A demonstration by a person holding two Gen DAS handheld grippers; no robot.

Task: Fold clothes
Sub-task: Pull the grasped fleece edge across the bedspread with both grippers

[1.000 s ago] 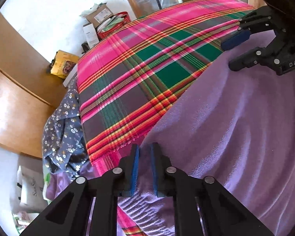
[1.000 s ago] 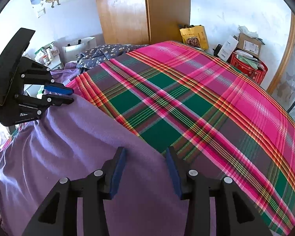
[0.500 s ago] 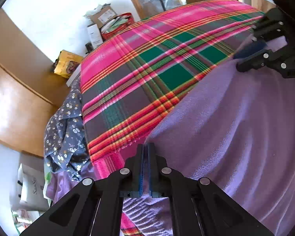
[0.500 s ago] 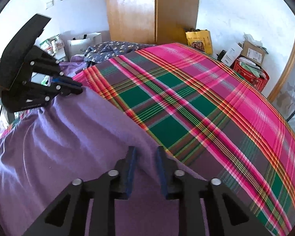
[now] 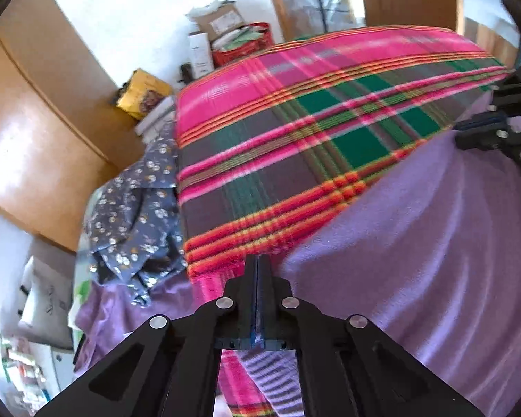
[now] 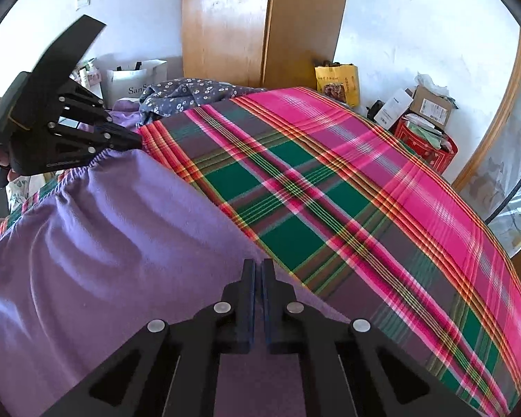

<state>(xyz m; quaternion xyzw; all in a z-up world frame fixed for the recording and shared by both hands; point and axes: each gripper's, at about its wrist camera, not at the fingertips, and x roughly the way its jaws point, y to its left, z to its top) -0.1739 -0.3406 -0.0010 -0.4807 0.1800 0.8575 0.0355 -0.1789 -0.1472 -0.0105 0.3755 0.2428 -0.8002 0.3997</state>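
With both jaws pinching the purple garment (image 6: pixel 114 260) edge, left gripper (image 5: pixel 257 267) at 9 o'clock, right gripper (image 6: pixel 257 271) at 3, lift evenly and fold across.

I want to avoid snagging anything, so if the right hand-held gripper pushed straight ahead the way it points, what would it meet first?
Probably the plaid blanket just past the purple garment that the right hand-held gripper pinches, though depth is unclear.

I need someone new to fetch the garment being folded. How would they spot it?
Look at the bed with the pink and green plaid blanket. The purple garment lies over its near side, pinched by both hand-held grippers. Unlike the blue floral clothing heaped at the far corner, it is plain purple.
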